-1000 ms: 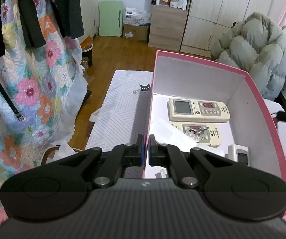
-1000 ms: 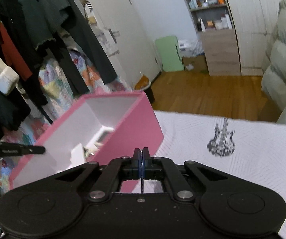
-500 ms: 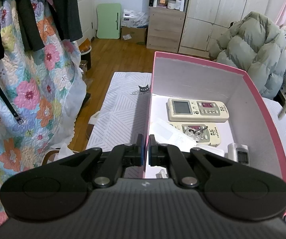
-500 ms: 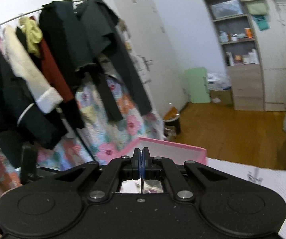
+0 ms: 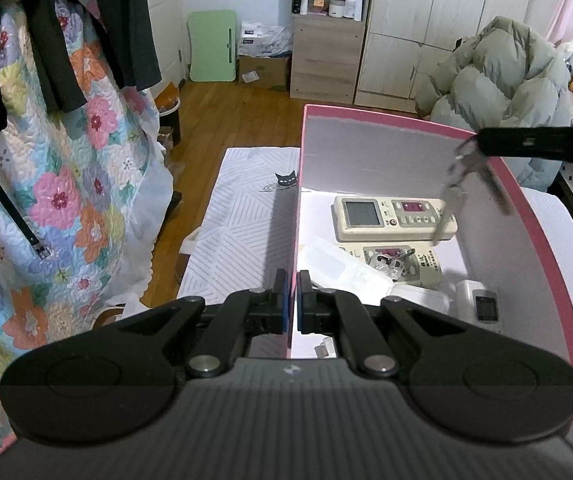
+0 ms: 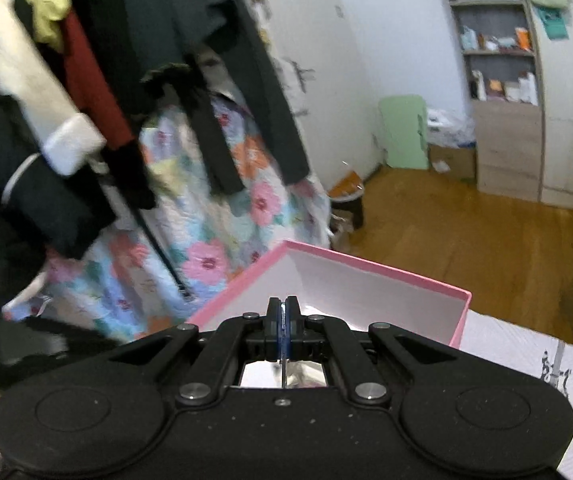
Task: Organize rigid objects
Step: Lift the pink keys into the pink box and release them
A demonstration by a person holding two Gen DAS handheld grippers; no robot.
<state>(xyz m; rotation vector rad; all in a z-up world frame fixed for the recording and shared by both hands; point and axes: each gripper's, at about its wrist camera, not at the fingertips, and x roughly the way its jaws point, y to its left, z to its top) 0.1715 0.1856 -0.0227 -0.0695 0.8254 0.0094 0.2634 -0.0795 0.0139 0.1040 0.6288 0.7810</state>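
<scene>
Clearly our right claw (image 6: 283,330) pinches a light, stiff, dangling bunch of keys (image 5: 460,184) over the pink box (image 5: 534,236). Our left claw (image 5: 291,300) clamps that box's thin wall; both hold by thin edges, so slips are likely.

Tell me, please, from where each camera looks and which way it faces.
Left wrist: sits behind the left gripper, looks down into the pink box at the remote controls; its shut fingers clamp the box's wall; the right gripper's fingers dangle keys above the box.
Right wrist: sits behind the right gripper, faces hanging clothes; its shut fingers show.
Shared: the box, the floral quilt.
</scene>
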